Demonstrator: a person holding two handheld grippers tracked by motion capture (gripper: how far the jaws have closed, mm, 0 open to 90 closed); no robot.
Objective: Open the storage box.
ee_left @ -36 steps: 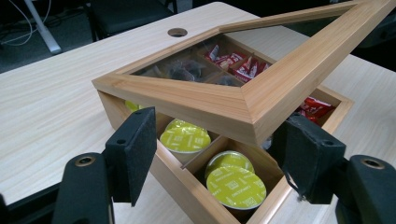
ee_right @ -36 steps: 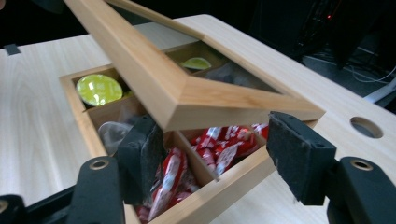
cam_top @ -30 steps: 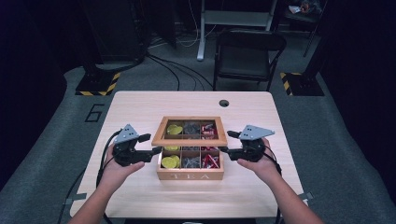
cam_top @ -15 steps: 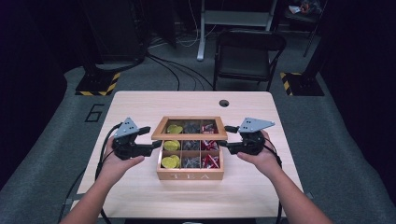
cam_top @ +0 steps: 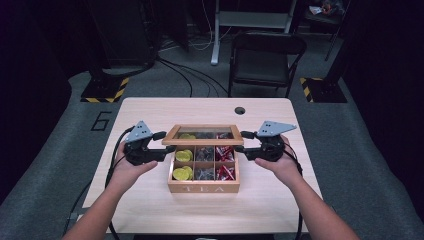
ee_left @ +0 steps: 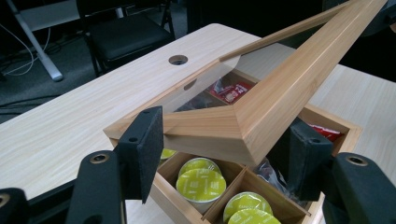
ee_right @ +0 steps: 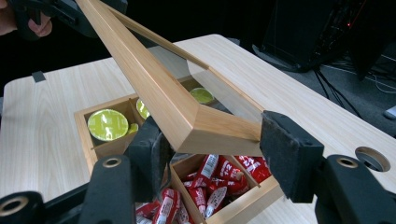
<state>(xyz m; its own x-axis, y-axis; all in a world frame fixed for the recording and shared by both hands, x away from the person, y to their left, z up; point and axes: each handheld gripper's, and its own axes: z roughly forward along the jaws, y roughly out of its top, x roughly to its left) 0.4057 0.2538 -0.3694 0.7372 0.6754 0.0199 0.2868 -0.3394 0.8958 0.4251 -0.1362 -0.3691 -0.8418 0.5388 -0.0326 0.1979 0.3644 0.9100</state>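
Black foam pads of the left gripper [ee_left: 219,154] are clamping the near left corner of the glass-paned wooden lid [cam_top: 202,135], its jaws having just been closing. Across the tilted lid, the right gripper [ee_right: 210,156] is gripping the opposite front corner. Both are holding it raised above the pale wooden compartment box [cam_top: 203,187], which is sitting mid-table with bare light wood tabletop [cam_top: 150,112] lying all around. "TEA" is showing on the box's front.

Hand-held gripper [ee_left: 219,154] clamps raised lid [ee_left: 261,107] corner.
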